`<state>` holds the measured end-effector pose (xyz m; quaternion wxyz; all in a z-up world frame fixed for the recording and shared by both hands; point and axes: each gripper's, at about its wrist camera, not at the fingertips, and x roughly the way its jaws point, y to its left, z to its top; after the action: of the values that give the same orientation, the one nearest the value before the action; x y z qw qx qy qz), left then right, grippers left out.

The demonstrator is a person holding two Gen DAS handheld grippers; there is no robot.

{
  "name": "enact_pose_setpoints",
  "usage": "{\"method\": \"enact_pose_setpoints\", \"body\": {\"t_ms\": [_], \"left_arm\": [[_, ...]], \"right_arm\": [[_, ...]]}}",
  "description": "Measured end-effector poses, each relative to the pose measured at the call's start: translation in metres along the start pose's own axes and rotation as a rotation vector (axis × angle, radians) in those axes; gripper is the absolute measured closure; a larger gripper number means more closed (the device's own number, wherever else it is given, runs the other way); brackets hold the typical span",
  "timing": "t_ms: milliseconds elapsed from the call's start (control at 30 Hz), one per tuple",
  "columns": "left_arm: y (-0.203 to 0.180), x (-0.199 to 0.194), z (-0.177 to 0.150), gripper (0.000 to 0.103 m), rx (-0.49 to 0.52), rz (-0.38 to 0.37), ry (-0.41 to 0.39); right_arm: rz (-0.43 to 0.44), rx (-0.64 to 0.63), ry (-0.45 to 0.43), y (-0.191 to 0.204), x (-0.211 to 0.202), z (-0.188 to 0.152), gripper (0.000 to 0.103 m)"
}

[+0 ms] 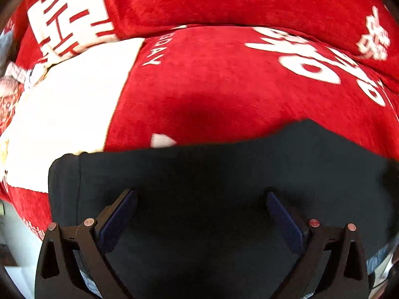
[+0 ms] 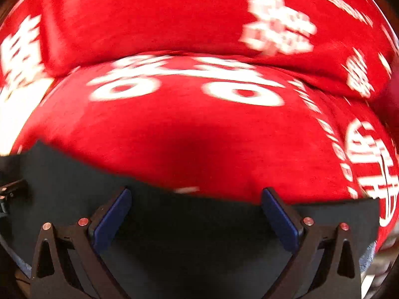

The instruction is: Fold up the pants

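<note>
Dark pants [image 1: 224, 174] lie flat on the red blanket [image 1: 212, 79], under both grippers. Left gripper [image 1: 200, 196] & right gripper [image 2: 197, 195] fingers spread wide, nothing held. Grab both edge corners evenly, pinch all layers before lifting.

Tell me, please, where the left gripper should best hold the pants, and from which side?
Probably the left edge of the pants, near the seam. It lies flat on the red blanket, so the open left gripper should come from above, one finger sliding under the edge.

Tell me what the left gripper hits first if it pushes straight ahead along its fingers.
Probably the dark pants: the open left gripper already sits over them. Past their far edge comes the red printed blanket. Depth is unclear.
</note>
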<state>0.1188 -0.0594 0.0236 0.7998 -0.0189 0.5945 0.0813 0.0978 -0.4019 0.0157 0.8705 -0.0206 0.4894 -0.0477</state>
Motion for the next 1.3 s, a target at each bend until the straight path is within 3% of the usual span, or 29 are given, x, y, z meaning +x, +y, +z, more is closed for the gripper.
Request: {"method": "enact_pose_setpoints", "body": {"t_ms": [100, 167, 233, 267, 400, 600, 700, 767, 800, 900, 967, 1100, 1200, 1300], "left_arm": [[0.021, 0.005, 0.004, 0.000, -0.051, -0.004, 0.012], [0.031, 0.003, 0.004, 0.000, -0.062, 0.021, 0.014], [0.033, -0.005, -0.003, 0.000, -0.049, 0.038, 0.006], [0.030, -0.013, -0.011, 0.000, -0.032, 0.012, -0.005], [-0.005, -0.032, -0.048, 0.000, 0.084, -0.084, -0.009], [-0.085, -0.046, -0.092, 0.000, 0.347, -0.120, -0.053], [-0.080, -0.029, -0.086, 0.000, 0.320, -0.093, -0.025], [-0.063, -0.024, -0.077, 0.000, 0.260, -0.134, -0.010], [-0.058, -0.025, -0.075, 0.000, 0.254, -0.105, -0.025], [-0.060, -0.024, -0.076, 0.000, 0.274, -0.113, -0.028], [-0.063, -0.024, -0.078, 0.000, 0.287, -0.098, -0.034], [-0.061, -0.035, -0.083, 0.000, 0.258, -0.098, -0.014], [-0.057, -0.055, -0.080, 0.000, 0.243, -0.113, -0.054], [-0.065, -0.060, -0.080, 0.000, 0.240, -0.127, -0.052]], "right_arm": [[-0.082, 0.180, 0.043, -0.081, 0.006, -0.010, 0.000], [-0.021, 0.310, 0.033, -0.128, 0.002, -0.020, 0.001], [-0.095, 0.344, 0.032, -0.148, -0.016, -0.029, 0.000], [-0.128, 0.334, 0.012, -0.149, -0.028, -0.035, 0.000], [-0.001, 0.238, -0.087, -0.108, -0.077, -0.071, 0.000], [0.216, 0.022, -0.065, -0.006, -0.076, -0.112, 0.000], [0.166, -0.036, -0.089, 0.001, -0.069, -0.122, 0.000], [0.166, -0.001, -0.097, -0.018, -0.070, -0.122, 0.000], [0.142, 0.024, -0.093, -0.032, -0.069, -0.122, 0.000], [0.111, 0.137, -0.086, -0.088, -0.065, -0.125, 0.000], [0.034, 0.208, -0.074, -0.130, -0.059, -0.127, 0.000], [-0.009, 0.492, -0.031, -0.224, -0.056, -0.151, 0.000], [0.054, 0.668, -0.089, -0.261, -0.072, -0.180, 0.000], [0.190, 0.699, -0.117, -0.257, -0.069, -0.193, 0.000]]}}
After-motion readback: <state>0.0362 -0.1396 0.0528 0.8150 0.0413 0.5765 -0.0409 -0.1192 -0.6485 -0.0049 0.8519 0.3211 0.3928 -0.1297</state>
